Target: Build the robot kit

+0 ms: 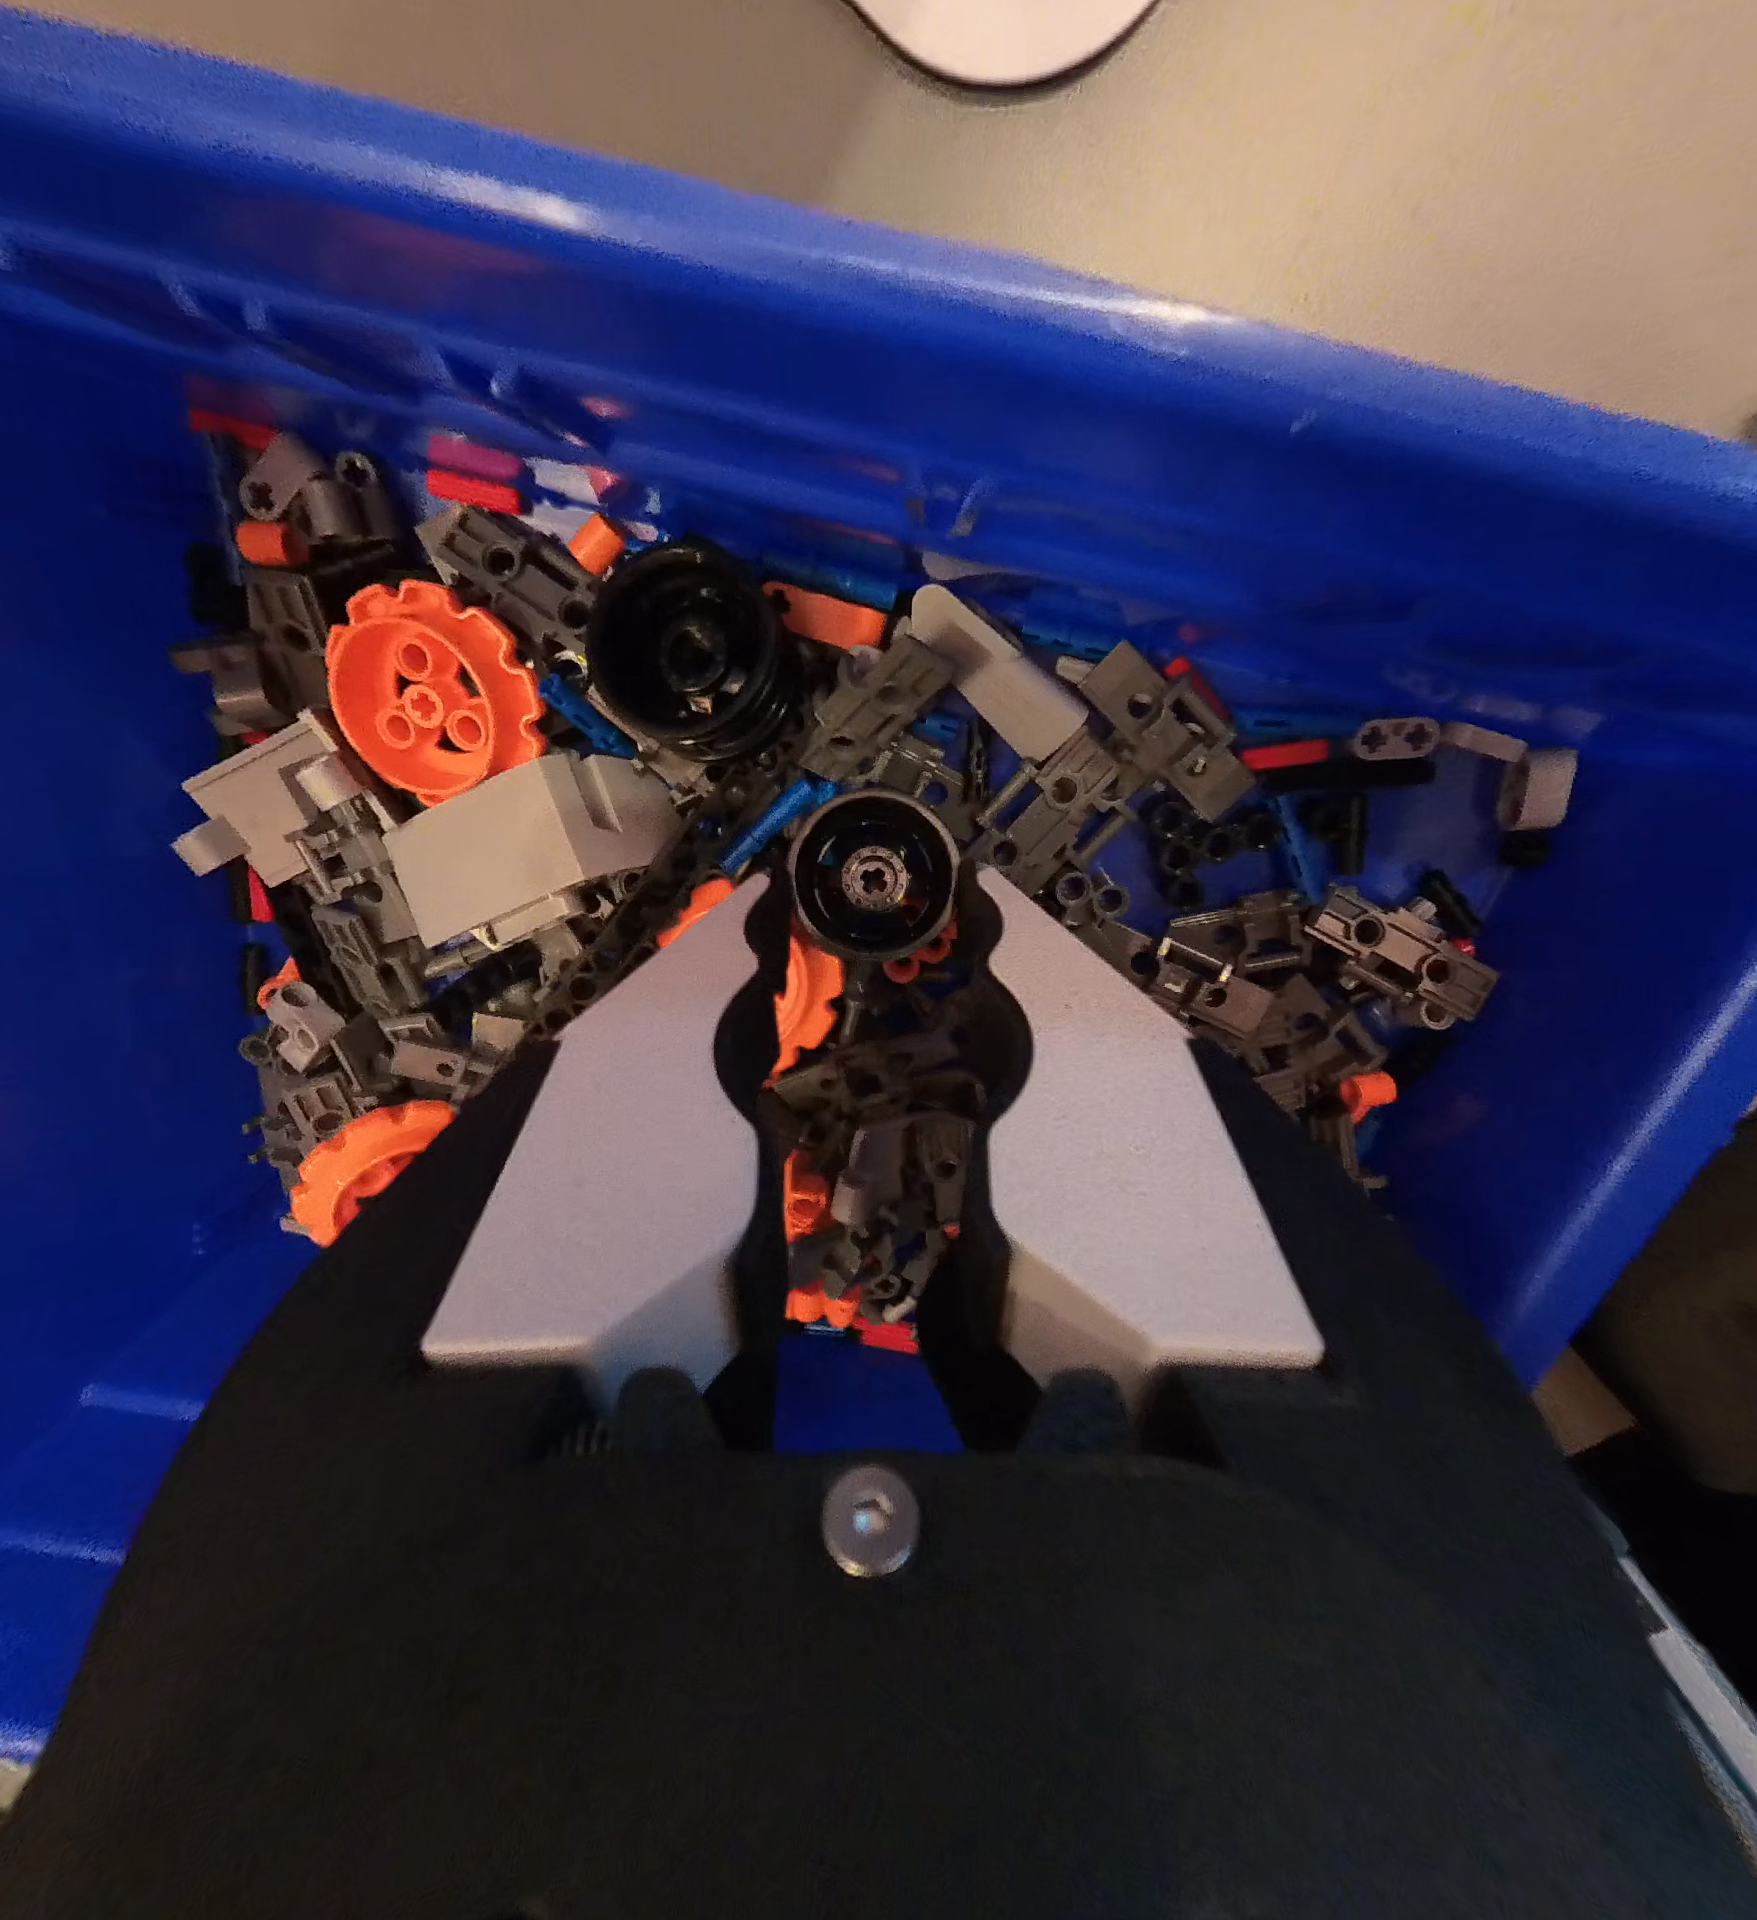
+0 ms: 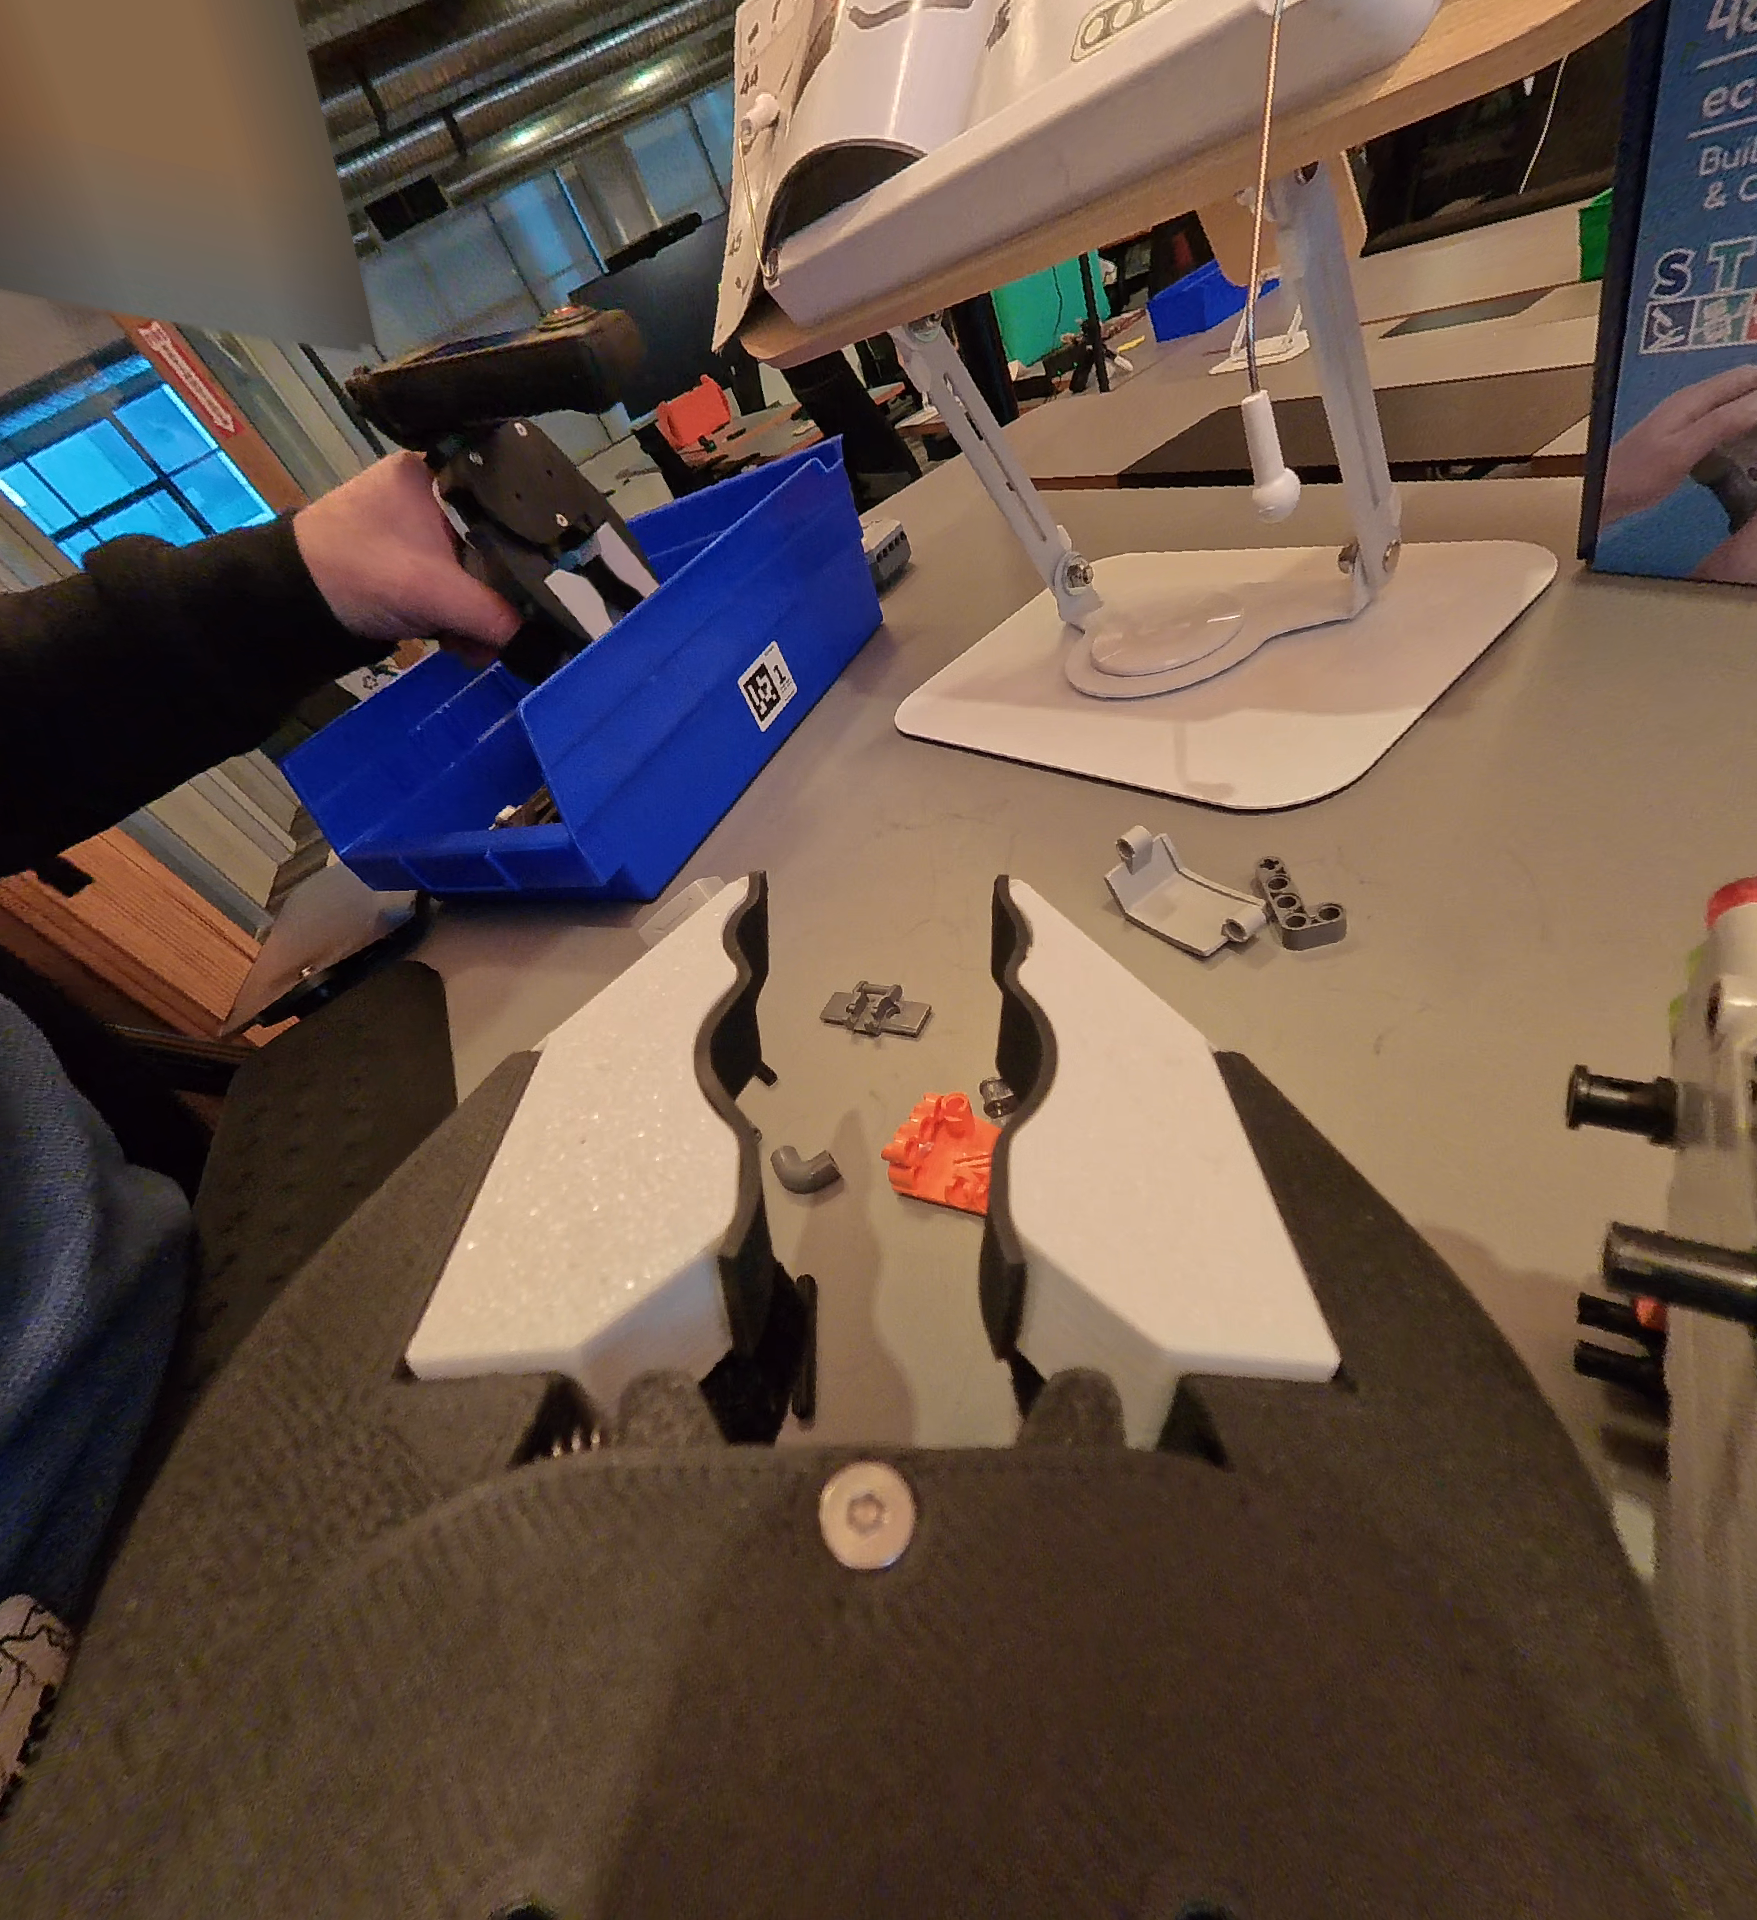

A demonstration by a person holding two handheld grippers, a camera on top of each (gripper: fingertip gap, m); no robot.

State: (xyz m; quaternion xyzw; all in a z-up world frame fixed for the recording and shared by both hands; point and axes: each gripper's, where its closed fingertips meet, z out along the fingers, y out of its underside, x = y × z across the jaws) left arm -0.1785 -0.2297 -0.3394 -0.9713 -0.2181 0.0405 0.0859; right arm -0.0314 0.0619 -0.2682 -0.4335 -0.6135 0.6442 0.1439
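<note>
My left gripper reaches down into a blue bin full of loose building-toy parts. Its fingertips are closed on a small black wheel with a grey hub. A larger black wheel and an orange gear wheel lie just beyond. The right wrist view shows this gripper, held by a hand, inside the bin. My right gripper is open and empty over the grey table. An orange piece, a grey elbow and a grey track link lie between its fingers.
A white book stand holding an open booklet stands at the back. A blue box is at the far right. A white-grey built model with black pins is close on the right. A grey panel and a dark beam lie ahead. The grippers' ends are close to 35 cm from one another.
</note>
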